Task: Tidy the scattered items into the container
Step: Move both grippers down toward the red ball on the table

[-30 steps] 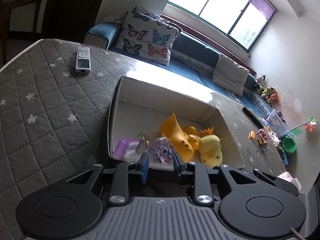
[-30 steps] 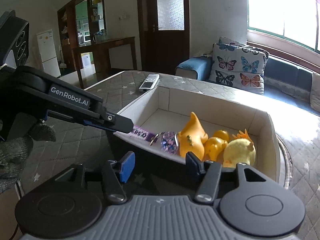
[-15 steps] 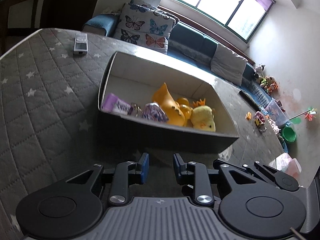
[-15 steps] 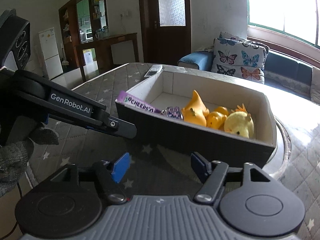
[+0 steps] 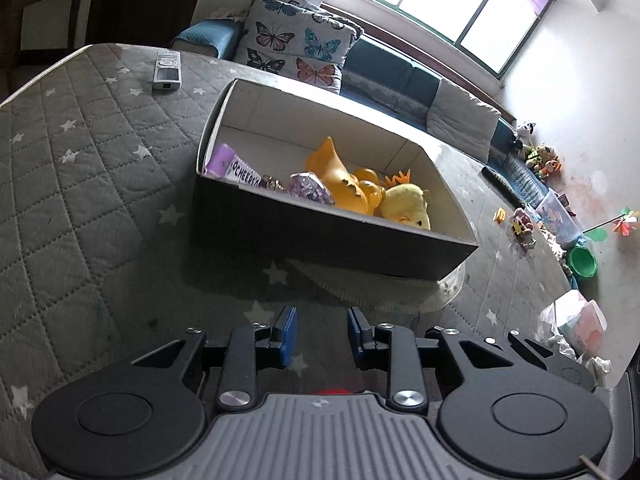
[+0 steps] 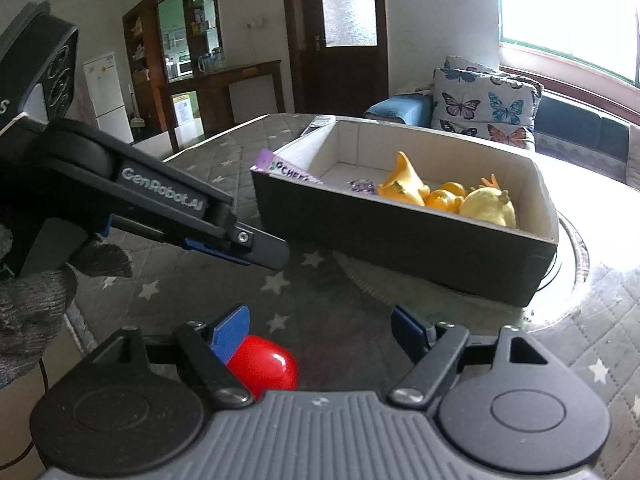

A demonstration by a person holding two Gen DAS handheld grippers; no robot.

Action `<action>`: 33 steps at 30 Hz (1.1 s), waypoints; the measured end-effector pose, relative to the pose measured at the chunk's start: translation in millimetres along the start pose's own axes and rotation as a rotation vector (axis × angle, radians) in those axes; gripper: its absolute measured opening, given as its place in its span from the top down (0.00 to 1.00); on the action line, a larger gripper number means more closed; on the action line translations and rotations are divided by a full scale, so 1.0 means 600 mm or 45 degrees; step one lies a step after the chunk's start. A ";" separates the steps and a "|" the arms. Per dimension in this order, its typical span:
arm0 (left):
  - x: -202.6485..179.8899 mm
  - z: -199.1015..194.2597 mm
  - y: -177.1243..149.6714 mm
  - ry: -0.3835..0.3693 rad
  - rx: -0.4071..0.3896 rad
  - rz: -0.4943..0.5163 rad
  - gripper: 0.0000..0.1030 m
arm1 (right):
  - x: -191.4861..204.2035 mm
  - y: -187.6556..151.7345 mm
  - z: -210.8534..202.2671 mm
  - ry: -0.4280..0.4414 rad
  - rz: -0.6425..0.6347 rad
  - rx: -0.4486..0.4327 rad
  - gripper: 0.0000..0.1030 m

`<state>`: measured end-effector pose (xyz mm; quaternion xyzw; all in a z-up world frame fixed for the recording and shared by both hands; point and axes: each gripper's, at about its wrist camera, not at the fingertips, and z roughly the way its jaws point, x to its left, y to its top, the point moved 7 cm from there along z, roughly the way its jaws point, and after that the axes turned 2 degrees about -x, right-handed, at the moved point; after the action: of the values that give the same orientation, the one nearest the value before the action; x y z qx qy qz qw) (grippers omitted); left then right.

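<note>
- Remote control (image 5: 167, 70) is lying on the quilted star-print cover (image 5: 72, 168) beyond the box; butterfly cushion (image 5: 298, 52) is leaning on the sofa behind.
- Left gripper (image 5: 322, 336) is hovering low before the box, jaws slightly parted, gripping nothing.
- Right gripper (image 6: 320, 330) is gaping wide, a red ball (image 6: 264, 366) lying just beside its left finger.
- Box (image 5: 320, 236) is holding a purple packet (image 5: 236, 166) propped on its rim, orange ducks (image 5: 344, 184) and a yellow plush (image 5: 406, 206).

You see: remote control (image 5: 167, 71) on the quilted star-print table cover (image 5: 80, 152) | butterfly cushions (image 5: 298, 46) on the blue sofa (image 5: 404, 76) behind that cover | white fridge (image 6: 107, 96) far behind it
</note>
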<state>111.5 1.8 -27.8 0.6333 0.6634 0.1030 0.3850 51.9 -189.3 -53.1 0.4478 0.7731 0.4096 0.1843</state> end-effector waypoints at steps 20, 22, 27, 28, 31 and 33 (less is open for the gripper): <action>0.008 -0.013 -0.031 -0.010 0.004 -0.042 0.70 | 0.040 -0.036 -0.004 0.015 -0.049 0.028 0.20; 0.007 -0.013 -0.034 -0.012 0.008 -0.041 0.71 | 0.042 -0.039 -0.004 0.017 -0.050 0.031 0.20; 0.003 -0.010 -0.044 -0.018 0.023 -0.037 0.70 | 0.049 -0.046 -0.003 0.023 -0.054 0.040 0.21; 0.002 -0.009 -0.046 -0.018 0.028 -0.036 0.70 | 0.050 -0.048 -0.003 0.025 -0.055 0.043 0.21; -0.001 -0.006 -0.055 -0.022 0.046 -0.031 0.70 | 0.055 -0.054 -0.001 0.029 -0.062 0.054 0.21; -0.003 -0.004 -0.060 -0.024 0.056 -0.029 0.70 | 0.059 -0.058 0.000 0.030 -0.064 0.059 0.22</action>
<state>82.7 -5.5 -47.8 0.6349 0.6690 0.0779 0.3785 14.5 -168.7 -78.0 0.4275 0.7957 0.3919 0.1750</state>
